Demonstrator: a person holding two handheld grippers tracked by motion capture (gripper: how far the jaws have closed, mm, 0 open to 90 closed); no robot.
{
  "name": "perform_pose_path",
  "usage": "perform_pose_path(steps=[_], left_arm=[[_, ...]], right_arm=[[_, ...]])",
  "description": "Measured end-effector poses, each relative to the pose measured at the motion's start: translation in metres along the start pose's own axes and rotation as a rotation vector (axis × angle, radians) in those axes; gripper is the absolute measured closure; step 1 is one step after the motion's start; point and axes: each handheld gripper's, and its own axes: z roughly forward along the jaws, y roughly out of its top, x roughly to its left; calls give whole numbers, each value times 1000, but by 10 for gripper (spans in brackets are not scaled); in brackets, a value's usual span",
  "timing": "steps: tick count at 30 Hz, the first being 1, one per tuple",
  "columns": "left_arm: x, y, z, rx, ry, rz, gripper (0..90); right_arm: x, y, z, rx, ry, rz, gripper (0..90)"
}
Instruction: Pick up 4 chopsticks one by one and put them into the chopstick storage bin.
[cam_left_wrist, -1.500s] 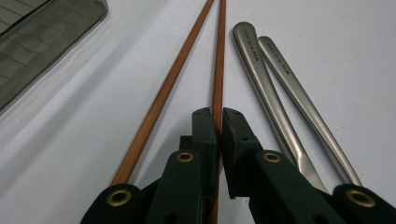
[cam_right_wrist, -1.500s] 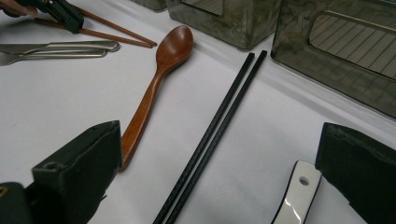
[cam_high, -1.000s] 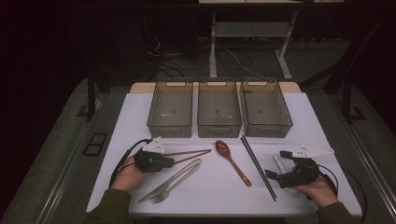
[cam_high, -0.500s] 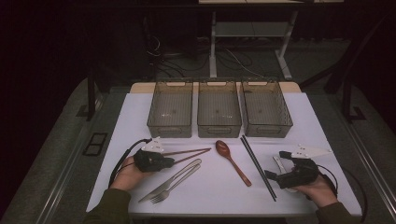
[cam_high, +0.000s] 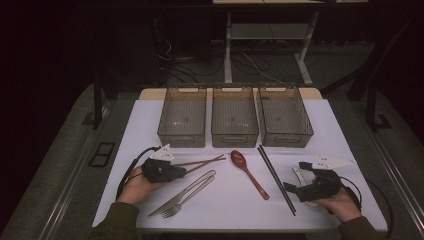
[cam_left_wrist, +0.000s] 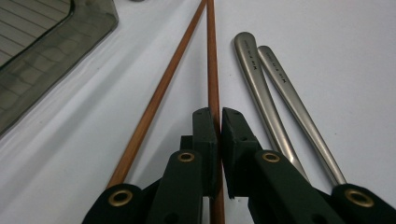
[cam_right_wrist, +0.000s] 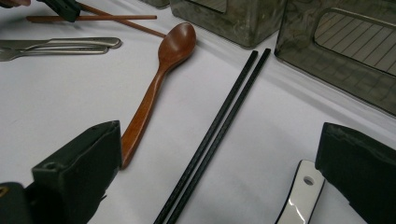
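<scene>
The left gripper lies low over the white table, just in front of the left-hand bin of the three smoky plastic bins, and its jaws are pressed together on one stick of the brown wooden chopsticks. In the left gripper view that stick runs straight up out of the narrow slot between the two black pads, while its partner lies free on the table at a slant just beside the jaws, the two sticks meeting near their far tips. Measured from the same bin, the pair stretches from the gripper toward the wooden spoon, which lies in front of the middle bin. Two metal handles, belonging to the fork and knife, lie just beside the gripped stick on the side away from the bin, not touching it. The right gripper sits in front of the right-hand bin, well apart from the brown pair; its jaws are spread wide with nothing between the pads. The black chopsticks lie side by side on the table between those open jaws and the spoon, and a white handle rests near the one jaw.
</scene>
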Motion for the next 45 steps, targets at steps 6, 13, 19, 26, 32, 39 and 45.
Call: perform_pose_path(steps=[6, 13, 19, 26, 32, 39, 45], left_arm=[[-2, 5, -8, -41, 6, -18, 839], [-5, 14, -11, -27, 37, -38, 839], [-9, 26, -14, -41, 62, -56, 838], [-9, 36, -18, -70, 81, -70, 838], [-6, 41, -22, -93, 87, -74, 838], [0, 48, -27, -112, 105, -80, 838], [7, 56, -31, -144, 120, -85, 838]], right_arm=[[0, 0, 0, -2, 1, 5, 7], [0, 0, 0, -1, -1, 7, 7], [-1, 0, 1, -2, 2, 7, 7], [-2, 0, 0, -3, 3, 8, 7], [-2, 0, 0, -4, 2, 10, 7], [-2, 0, 1, -6, 5, 12, 7], [-2, 0, 1, -1, 9, 14, 7]])
